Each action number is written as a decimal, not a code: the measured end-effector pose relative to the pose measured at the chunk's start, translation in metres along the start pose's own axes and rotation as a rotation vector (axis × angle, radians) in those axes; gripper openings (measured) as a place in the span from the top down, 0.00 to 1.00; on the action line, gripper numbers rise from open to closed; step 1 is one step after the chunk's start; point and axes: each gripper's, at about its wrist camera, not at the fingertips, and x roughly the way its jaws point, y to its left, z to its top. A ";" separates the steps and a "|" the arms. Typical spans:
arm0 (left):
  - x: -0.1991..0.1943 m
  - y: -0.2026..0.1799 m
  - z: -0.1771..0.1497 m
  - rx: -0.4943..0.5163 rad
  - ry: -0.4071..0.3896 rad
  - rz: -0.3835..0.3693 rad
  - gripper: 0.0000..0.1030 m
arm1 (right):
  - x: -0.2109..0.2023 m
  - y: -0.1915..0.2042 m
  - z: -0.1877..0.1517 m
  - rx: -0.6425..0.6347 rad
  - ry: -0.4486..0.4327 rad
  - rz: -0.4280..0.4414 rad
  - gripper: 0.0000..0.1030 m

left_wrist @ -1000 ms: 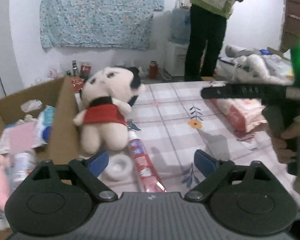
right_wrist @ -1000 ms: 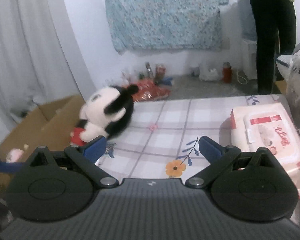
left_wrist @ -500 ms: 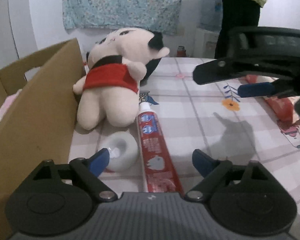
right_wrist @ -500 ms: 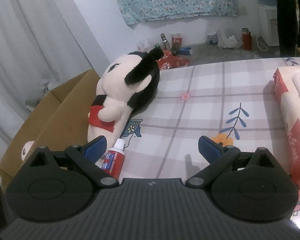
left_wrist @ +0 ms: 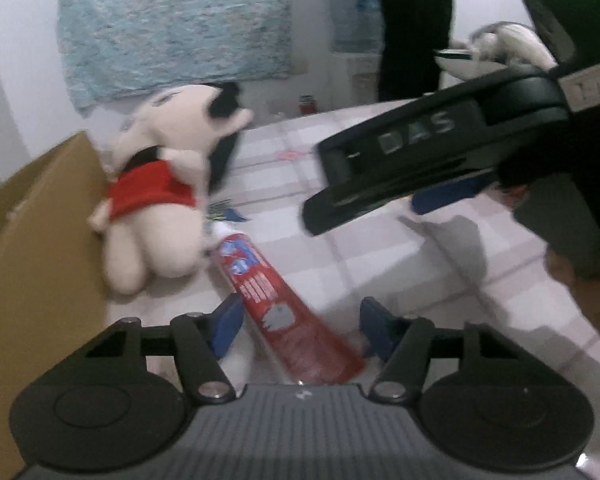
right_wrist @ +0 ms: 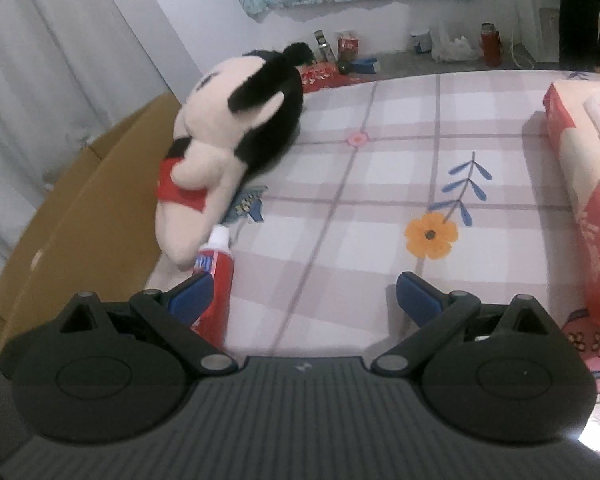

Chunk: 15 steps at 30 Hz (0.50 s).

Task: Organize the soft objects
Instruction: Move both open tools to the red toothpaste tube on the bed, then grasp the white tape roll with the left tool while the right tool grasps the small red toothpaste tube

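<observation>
A cream plush mouse doll (left_wrist: 160, 204) with black ears and a red shirt lies on the checked tablecloth beside a cardboard box (left_wrist: 32, 248); it also shows in the right wrist view (right_wrist: 228, 148). A red toothpaste tube (left_wrist: 284, 312) lies between the blue pads of my left gripper (left_wrist: 300, 326), whose jaws stand apart around it. My right gripper (right_wrist: 304, 300) is open and empty above the cloth, right of the doll; the tube (right_wrist: 216, 280) is by its left pad. The right gripper (left_wrist: 440, 164) crosses the left wrist view.
A pink and red pack of wipes (right_wrist: 580, 200) lies at the table's right. The cardboard box (right_wrist: 72, 224) stands along the left edge. A person (left_wrist: 412, 28) stands beyond the table. Bottles and bags sit on the floor by the far wall.
My left gripper has moved forward over the toothpaste tube, its jaws narrower than before. My right gripper has moved left and down toward the doll. The white roll is out of sight.
</observation>
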 end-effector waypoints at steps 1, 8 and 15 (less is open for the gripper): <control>0.003 -0.001 0.000 -0.011 0.015 -0.037 0.37 | -0.001 -0.001 -0.002 -0.001 0.004 0.000 0.05; 0.010 -0.017 0.002 -0.051 0.011 -0.131 0.37 | -0.004 -0.015 -0.003 0.034 0.020 -0.001 0.05; -0.026 -0.001 -0.002 -0.092 -0.012 -0.242 0.40 | -0.009 -0.014 -0.001 0.008 0.038 0.022 0.05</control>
